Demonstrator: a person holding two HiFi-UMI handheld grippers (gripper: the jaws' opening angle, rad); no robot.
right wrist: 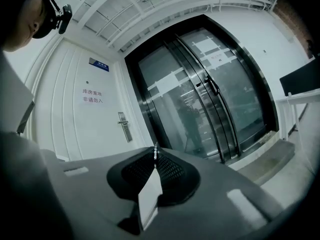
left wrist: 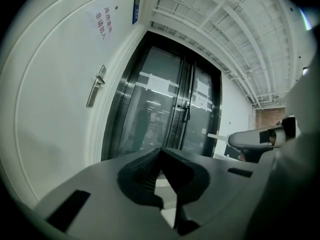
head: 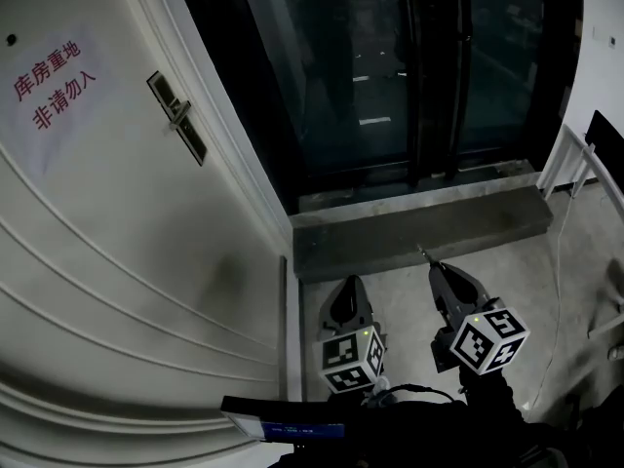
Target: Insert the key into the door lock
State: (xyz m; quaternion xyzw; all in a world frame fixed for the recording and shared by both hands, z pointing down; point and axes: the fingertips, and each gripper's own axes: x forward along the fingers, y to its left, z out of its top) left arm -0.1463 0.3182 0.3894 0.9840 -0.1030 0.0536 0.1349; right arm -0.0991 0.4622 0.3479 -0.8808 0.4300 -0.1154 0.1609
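Pinching the key (right wrist: pixel 155 150) between jaws pressed together on it, the right hand-held gripper (right wrist: pixel 156 156) points up and away toward the far wall. The key's thin metal tip pokes out just beyond the jaw tips, and a pale flat piece runs back from it toward the camera. In the head view this right hand-held gripper (head: pixel 435 269) hangs low at the near right over the grey floor (head: pixel 546 291), with the key (head: pixel 423 253) showing as a small sliver at its far end, in front of the concrete step (head: pixel 419 224).

Just to its left is the left hand-held gripper (head: pixel 350 283), near the foot of the door frame. Its own view shows the left hand-held gripper (left wrist: pixel 160 153) with jaws closed against each other and nothing between them.

The door lock (head: pixel 177 115) is a dark upright plate with a lever handle on the white door (head: pixel 117 222), far up and to the left, well apart from both tools and from the key. A paper sign (head: pixel 54 86) with red characters hangs on the door to the left of the lock. From the right gripper view the door lock (right wrist: pixel 123 126) sits left of and beyond the key tip, below the sign (right wrist: pixel 92 96). Dark glass doors (head: pixel 390 66) fill the far wall to the right of the white door.
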